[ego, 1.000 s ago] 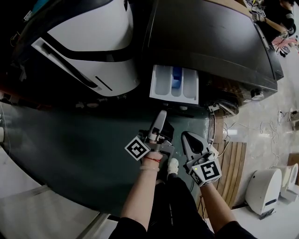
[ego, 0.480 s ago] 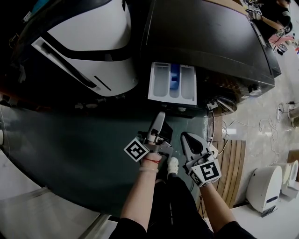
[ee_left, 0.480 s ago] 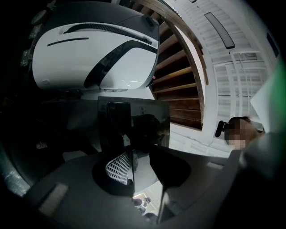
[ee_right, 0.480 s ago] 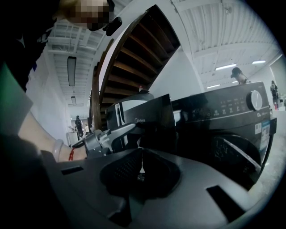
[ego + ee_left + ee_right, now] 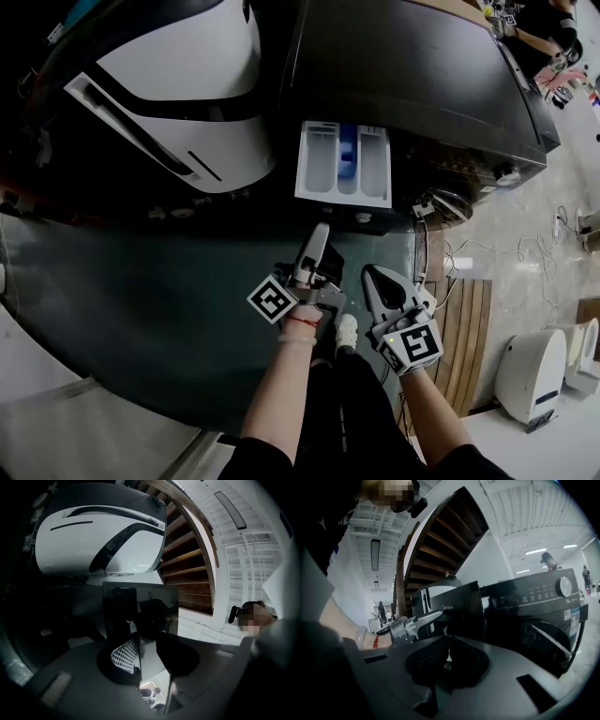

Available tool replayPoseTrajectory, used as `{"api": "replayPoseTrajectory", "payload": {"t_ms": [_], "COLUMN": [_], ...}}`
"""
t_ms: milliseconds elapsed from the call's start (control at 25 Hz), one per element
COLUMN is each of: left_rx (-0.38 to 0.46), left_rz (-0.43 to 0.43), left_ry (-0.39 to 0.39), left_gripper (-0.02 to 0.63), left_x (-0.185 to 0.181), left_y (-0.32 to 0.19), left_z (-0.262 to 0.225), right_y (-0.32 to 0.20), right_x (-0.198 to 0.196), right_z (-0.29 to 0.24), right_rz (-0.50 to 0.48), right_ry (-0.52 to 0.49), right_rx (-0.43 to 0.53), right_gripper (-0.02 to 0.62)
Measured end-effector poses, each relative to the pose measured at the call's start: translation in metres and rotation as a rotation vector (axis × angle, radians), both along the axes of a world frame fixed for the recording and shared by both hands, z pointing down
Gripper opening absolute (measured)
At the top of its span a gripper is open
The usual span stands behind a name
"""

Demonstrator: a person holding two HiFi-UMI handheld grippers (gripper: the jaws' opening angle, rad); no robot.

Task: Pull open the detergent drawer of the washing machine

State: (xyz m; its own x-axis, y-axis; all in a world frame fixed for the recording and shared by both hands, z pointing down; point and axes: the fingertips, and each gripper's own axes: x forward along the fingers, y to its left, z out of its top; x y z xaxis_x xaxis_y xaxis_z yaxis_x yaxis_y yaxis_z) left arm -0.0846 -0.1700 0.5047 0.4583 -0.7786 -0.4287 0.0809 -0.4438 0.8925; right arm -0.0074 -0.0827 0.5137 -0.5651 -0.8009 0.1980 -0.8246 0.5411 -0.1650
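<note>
The black washing machine (image 5: 422, 75) stands at the top of the head view, and its white detergent drawer (image 5: 344, 166), with a blue insert, sticks out from the front. My left gripper (image 5: 319, 234) points up at the drawer from just below and stays apart from it. In the left gripper view the left gripper (image 5: 147, 644) has a gap between its jaws with nothing in it; they are closing. The drawer's dark front panel (image 5: 140, 604) lies ahead. My right gripper (image 5: 372, 274) hangs to the right with pads together. In its own view the right gripper (image 5: 447, 652) holds nothing and faces the machine (image 5: 534, 616).
A large white-and-black appliance (image 5: 178, 84) stands left of the washer. A dark green mat (image 5: 141, 300) covers the floor under me. A wooden slatted board (image 5: 464, 328), loose cables (image 5: 487, 253) and white devices (image 5: 530, 375) lie on the pale floor at the right.
Both grippers and the pulled-out drawer stay where they were. Only the head view has drifted slightly.
</note>
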Motion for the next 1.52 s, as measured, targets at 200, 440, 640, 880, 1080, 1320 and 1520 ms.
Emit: {"api": "replayPoseTrajectory", "payload": {"t_ms": [200, 440, 640, 880, 1080, 1320, 1520], "left_rx": [-0.011, -0.039, -0.062, 0.029, 0.114, 0.153, 0.174], "left_rz": [-0.005, -0.034, -0.045, -0.074, -0.073, -0.074, -0.082], "left_ry": [-0.004, -0.061, -0.229, -0.482, -0.660, -0.821, -0.900], "left_gripper": [0.117, 0.103, 0.020, 0.009, 0.008, 0.008, 0.008], "left_x": [0.000, -0.008, -0.018, -0.027, -0.028, -0.028, -0.030], "left_y": [0.001, 0.010, 0.028, 0.037, 0.043, 0.055, 0.067], "left_z": [0.002, 0.013, 0.020, -0.014, -0.049, -0.080, -0.099], "right_y": [0.005, 0.004, 0.004, 0.005, 0.009, 0.018, 0.025], "right_x": [0.003, 0.009, 0.012, 0.013, 0.010, 0.009, 0.015], "right_z": [-0.001, -0.010, -0.028, -0.051, -0.077, -0.101, -0.121], "right_rz": [0.003, 0.015, 0.023, 0.015, -0.006, -0.029, -0.031], "right_ry": [0.007, -0.003, -0.002, 0.012, 0.009, 0.019, 0.022], "right_rx": [0.005, 0.026, 0.039, 0.076, 0.092, 0.110, 0.124], "right_gripper": [0.012, 0.012, 0.012, 0.012, 0.012, 0.012, 0.012]}}
